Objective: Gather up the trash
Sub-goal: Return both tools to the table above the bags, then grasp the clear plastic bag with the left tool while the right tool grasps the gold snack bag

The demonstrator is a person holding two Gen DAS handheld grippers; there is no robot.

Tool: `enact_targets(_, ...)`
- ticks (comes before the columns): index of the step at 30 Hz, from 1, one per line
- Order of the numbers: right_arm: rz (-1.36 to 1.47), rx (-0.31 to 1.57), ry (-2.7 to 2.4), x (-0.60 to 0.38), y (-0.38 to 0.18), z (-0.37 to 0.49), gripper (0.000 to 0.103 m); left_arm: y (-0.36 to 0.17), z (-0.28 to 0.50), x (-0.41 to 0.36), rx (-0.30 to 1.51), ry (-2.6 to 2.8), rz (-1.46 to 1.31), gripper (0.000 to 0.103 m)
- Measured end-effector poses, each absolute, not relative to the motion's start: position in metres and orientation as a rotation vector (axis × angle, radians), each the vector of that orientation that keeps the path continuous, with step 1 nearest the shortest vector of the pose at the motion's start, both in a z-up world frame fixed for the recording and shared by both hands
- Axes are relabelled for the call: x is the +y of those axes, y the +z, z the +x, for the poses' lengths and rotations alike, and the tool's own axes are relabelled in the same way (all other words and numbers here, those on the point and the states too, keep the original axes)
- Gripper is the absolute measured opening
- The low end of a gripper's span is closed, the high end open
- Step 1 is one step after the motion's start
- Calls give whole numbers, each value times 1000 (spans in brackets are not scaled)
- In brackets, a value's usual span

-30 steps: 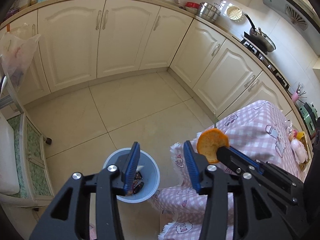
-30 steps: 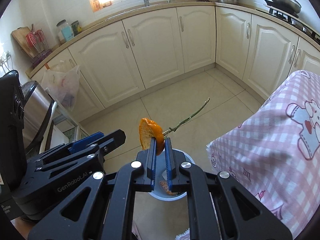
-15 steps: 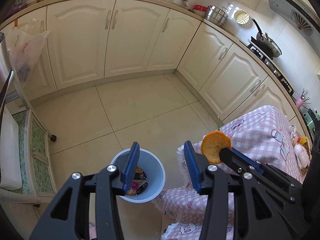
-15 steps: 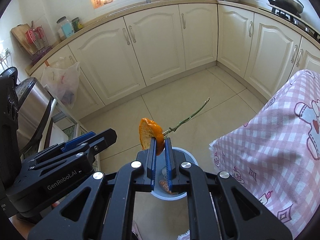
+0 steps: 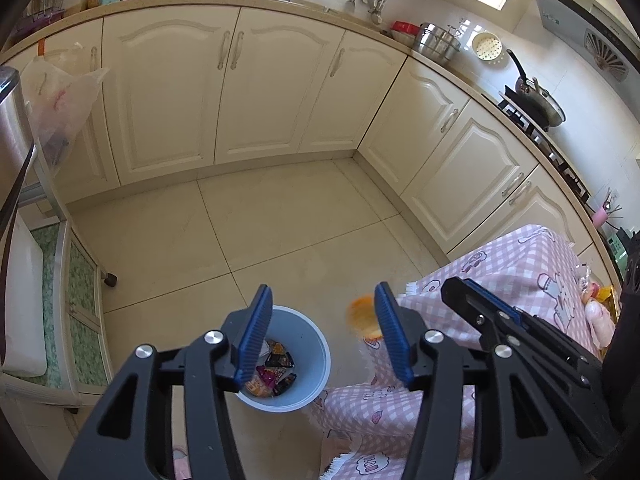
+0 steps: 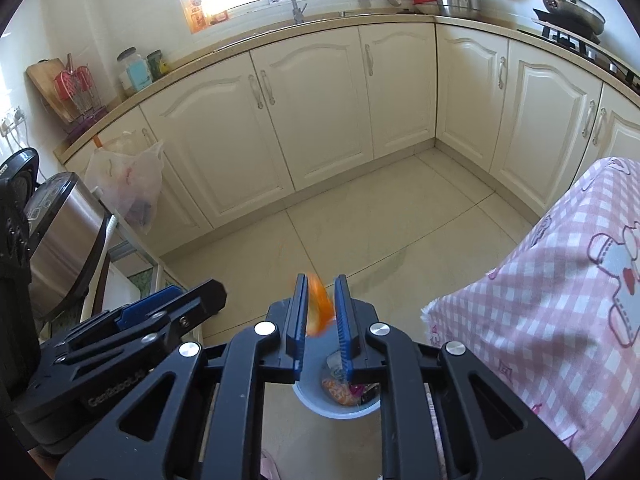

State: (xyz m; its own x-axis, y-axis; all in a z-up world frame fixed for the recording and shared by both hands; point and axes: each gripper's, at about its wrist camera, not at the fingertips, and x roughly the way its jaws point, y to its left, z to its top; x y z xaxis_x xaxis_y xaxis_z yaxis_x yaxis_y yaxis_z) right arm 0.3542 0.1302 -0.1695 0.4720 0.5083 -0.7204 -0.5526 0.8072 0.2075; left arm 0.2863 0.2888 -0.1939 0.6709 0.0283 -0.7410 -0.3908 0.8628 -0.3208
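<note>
**Orange peel loose between right claw's pads, over the bin**

Right gripper (image 6: 323, 312) has its pads parted; orange peel (image 6: 319, 307) sits blurred in the gap, no visible contact with either pad. Peel is edge-on, long axis roughly vertical, lower end pointing down toward the blue bin (image 6: 316, 404) on the floor. Bin holds wrappers. Left gripper (image 5: 324, 336) is spread wide, empty, above the same bin (image 5: 316, 344). Pink checked tablecloth (image 6: 560, 280) is just beside
</note>
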Motion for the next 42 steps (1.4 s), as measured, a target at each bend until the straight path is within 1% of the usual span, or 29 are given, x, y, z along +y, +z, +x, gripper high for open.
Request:
enact_targets(4, -40, 840, 631, 112, -158, 350, 16, -183, 285, 276, 797, 222, -477, 52)
enact_targets(9, -11, 801, 587, 74, -138, 344, 19, -159, 287, 238, 773, 166, -429, 53)
enact_targets(15, 43, 735, 490, 3, -110, 333, 22, -129, 293, 171, 740, 47, -378, 53)
enact_targets(18, 68, 698, 414, -43, -100, 325, 25, -117, 299, 129, 735, -22, -347, 55)
enact_targets(19, 78, 687, 383, -61, -97, 323, 27, -112, 301, 112, 734, -49, -330, 56)
enact_targets(21, 95, 666, 325, -93, -94, 320, 32, -107, 305, 86, 733, -89, -316, 63)
enact_targets(23, 117, 639, 250, -128, -90, 315, 40, -102, 311, 54, 737, -136, -298, 65)
enact_targets(24, 121, 626, 210, -145, -89, 312, 42, -101, 314, 41, 742, -153, -288, 66)
enact_targets(26, 125, 605, 119, -179, -90, 306, 54, -98, 320, 10, 752, -184, -257, 67)
enact_targets(27, 128, 600, 82, -195, -91, 303, 55, -98, 323, -5, 756, -200, -243, 69)
enact_targets(29, 115, 599, 5, -223, -96, 300, 60, -98, 327, -31, 764, -225, -223, 70)
enact_targets(31, 94, 638, -38, -243, -105, 305, 65, -100, 332, -55, 778, -249, -206, 72)
enact_targets(37, 30, 730, -50, -265, -129, 329, 72, -110, 351, -97, 818, -289, -177, 74)
enact_targets(42, -75, 734, -77, -262, -139, 355, 74, -120, 373, -112, 851, -295, -201, 74)
